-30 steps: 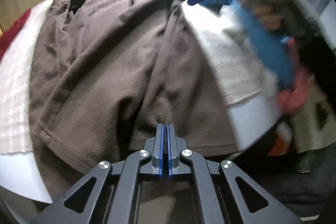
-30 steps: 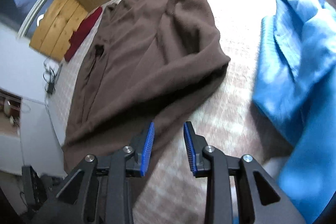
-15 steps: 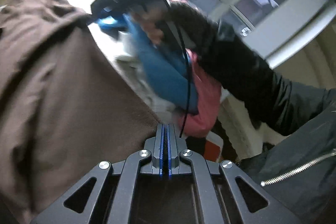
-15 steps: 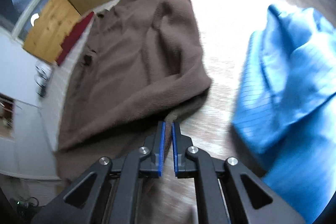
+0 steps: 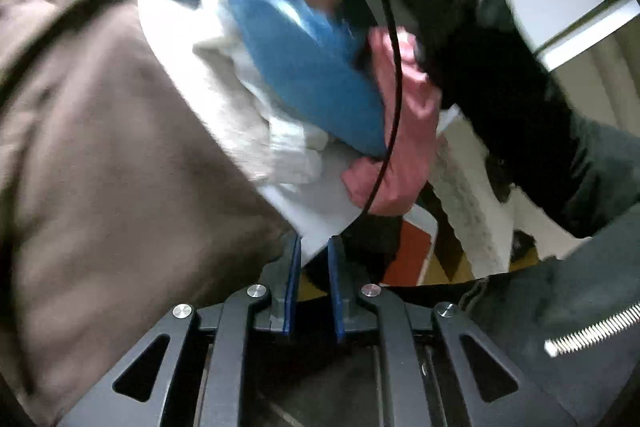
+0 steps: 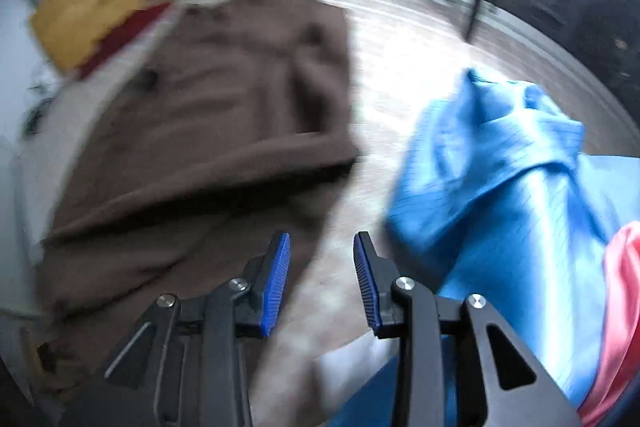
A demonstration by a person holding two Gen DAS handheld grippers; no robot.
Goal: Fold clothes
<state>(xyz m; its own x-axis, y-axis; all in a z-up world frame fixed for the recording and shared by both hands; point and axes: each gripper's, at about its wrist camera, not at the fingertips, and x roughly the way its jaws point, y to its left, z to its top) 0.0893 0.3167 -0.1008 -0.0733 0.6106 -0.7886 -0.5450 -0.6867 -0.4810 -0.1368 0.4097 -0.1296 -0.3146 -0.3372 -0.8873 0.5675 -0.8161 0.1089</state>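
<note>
Brown fleece fills the left of both views – the brown garment [image 6: 208, 131] lies spread on a pale woven surface [image 6: 400, 75], with a fold across its near part and a red cloth [image 6: 120, 35] beyond its far-left edge. In the right wrist view the right gripper [image 6: 322, 277] hangs with its 2 blue pads spread apart and nothing between them; the brown garment's near edge sits just left of and ahead of the left pad, while a blue garment [image 6: 500, 187] is heaped just to the right, a pink garment [image 6: 620, 307] at the far-right rim. In the left wrist view the left gripper [image 5: 312, 279] has its fingers parted by a narrow gap, holding no cloth – the brown garment [image 5: 100, 167] reaches up to its left finger, and a white table corner [image 5: 316, 215] shows just beyond the tips. Further right, blurred, lie the blue garment [image 5: 304, 67], the pink garment [image 5: 400, 131] and a dark sleeve [image 5: 500, 47]
</note>
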